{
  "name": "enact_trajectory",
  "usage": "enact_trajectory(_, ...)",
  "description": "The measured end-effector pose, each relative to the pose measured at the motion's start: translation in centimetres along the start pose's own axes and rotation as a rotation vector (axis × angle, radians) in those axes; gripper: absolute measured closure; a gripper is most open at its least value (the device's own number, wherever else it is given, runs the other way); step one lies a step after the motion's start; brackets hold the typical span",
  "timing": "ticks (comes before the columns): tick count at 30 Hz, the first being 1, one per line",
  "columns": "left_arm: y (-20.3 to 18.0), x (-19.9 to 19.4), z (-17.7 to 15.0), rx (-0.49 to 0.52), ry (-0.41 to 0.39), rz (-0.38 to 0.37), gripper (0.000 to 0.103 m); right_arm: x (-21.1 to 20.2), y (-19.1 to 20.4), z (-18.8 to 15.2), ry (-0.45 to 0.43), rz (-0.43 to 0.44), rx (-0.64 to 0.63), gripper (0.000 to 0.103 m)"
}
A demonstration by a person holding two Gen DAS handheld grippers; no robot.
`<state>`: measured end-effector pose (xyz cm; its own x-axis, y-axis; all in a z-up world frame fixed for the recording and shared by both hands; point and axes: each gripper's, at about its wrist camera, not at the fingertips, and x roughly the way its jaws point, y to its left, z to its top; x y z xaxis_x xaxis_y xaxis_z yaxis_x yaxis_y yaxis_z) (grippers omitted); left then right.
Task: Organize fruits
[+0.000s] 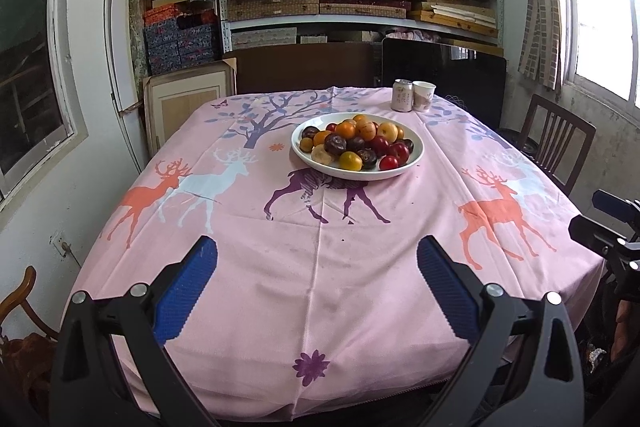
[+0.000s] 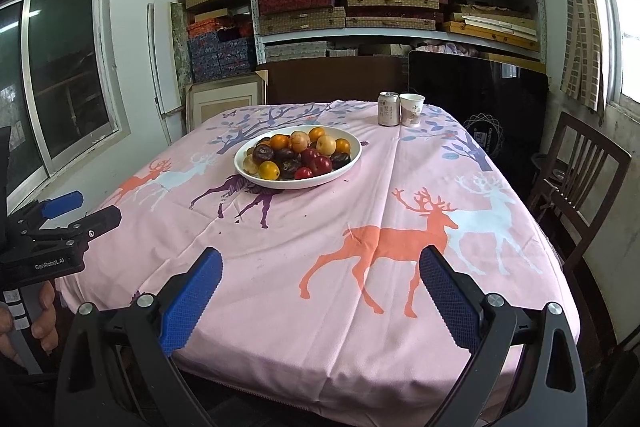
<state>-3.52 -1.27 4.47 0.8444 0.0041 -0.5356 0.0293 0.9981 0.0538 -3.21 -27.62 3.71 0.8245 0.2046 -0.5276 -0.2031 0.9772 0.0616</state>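
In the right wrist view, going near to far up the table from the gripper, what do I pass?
Right gripper, open → orange deer print → white bowl of mixed fruit → can and paper cup, side by side at the far edge.

Fruit bowl [image 2: 352,151] on tablecloth [image 2: 320,247] (right gripper [image 2: 318,259] gaping, empty)

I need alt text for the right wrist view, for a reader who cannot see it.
A white bowl piled with mixed fruits sits on a table with a pink deer-print cloth. A can and a paper cup stand behind it. The open right claw frames the foreground.
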Motion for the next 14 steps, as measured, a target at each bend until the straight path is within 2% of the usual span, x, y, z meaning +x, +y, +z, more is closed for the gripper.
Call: enact_trajectory(14,-0.03,-0.25,0.02,0.017,0.000,0.015,0.005,0.07,-0.07,-0.15,0.008,-0.001,0.005,0.003)
